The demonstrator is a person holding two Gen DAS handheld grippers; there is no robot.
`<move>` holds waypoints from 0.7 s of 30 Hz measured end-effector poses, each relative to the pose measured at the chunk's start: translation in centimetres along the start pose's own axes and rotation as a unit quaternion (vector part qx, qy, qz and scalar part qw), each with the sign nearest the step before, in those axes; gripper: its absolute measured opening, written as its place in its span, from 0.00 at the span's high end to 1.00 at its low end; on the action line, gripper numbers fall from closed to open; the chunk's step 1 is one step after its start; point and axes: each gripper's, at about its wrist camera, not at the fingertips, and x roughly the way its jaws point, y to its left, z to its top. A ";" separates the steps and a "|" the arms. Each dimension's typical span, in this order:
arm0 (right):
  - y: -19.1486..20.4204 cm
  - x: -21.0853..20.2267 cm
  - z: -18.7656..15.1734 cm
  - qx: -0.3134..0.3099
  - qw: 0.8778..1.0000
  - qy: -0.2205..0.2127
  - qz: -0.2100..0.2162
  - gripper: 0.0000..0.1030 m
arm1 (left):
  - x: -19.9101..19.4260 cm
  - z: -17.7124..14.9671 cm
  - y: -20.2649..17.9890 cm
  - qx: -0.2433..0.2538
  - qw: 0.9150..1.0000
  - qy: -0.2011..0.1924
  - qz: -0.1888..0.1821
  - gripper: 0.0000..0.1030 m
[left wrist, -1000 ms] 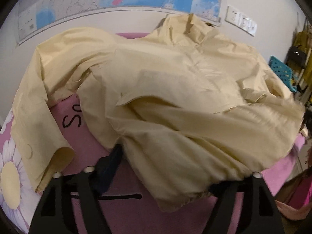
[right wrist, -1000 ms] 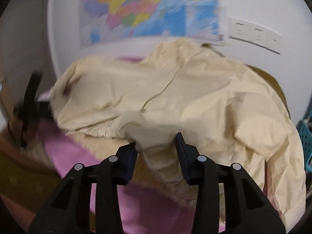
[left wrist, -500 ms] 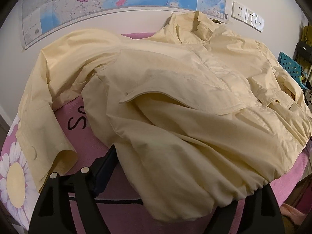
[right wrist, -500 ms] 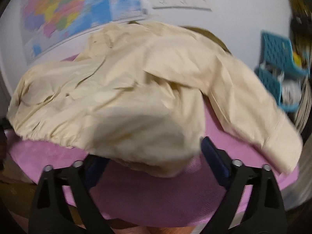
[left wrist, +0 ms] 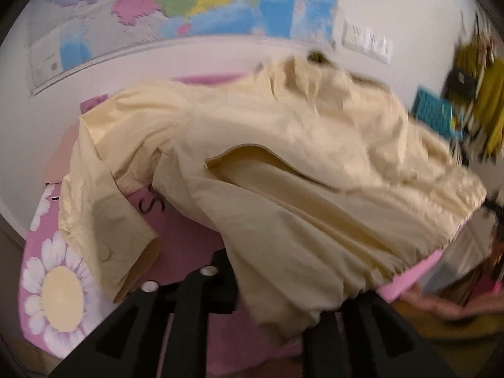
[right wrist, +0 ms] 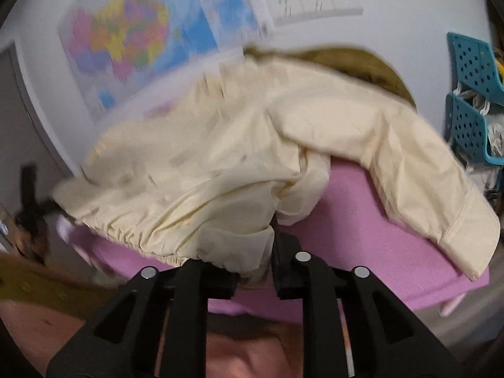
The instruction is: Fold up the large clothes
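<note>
Both claws have just closed on the jacket (left wrist: pixel 299 163) hem. Left claw (left wrist: pixel 271 286) view shows a buttoned cuff (left wrist: pixel 126 239); right claw (right wrist: pixel 255 271) view shows teal baskets (right wrist: pixel 472 94).

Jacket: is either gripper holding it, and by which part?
Both jaws have just closed on the jacket: the right gripper and the left gripper each pinch its gathered bottom hem, at opposite ends.
</note>
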 end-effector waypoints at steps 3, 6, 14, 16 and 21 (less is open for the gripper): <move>-0.3 1.5 -0.6 -0.011 0.998 0.058 -0.018 0.58 | 1.8 -1.3 -0.9 0.053 0.997 0.033 0.038 0.61; 0.5 0.3 -0.3 -0.063 0.993 0.078 -0.055 0.33 | 1.2 -1.9 -1.0 0.090 0.995 0.019 0.034 0.54; 2.1 -6.9 5.6 -0.141 0.990 0.012 0.027 0.21 | -3.7 -3.2 -0.2 0.204 0.978 -0.018 -0.046 0.38; 3.1 -5.0 7.9 -0.139 0.989 -0.014 0.037 0.21 | -3.0 -2.4 -1.0 0.210 0.977 -0.033 -0.003 0.18; 6.5 4.4 12.3 -0.149 0.988 -0.017 0.020 0.21 | -0.7 -0.9 -2.2 0.190 0.981 -0.040 -0.013 0.16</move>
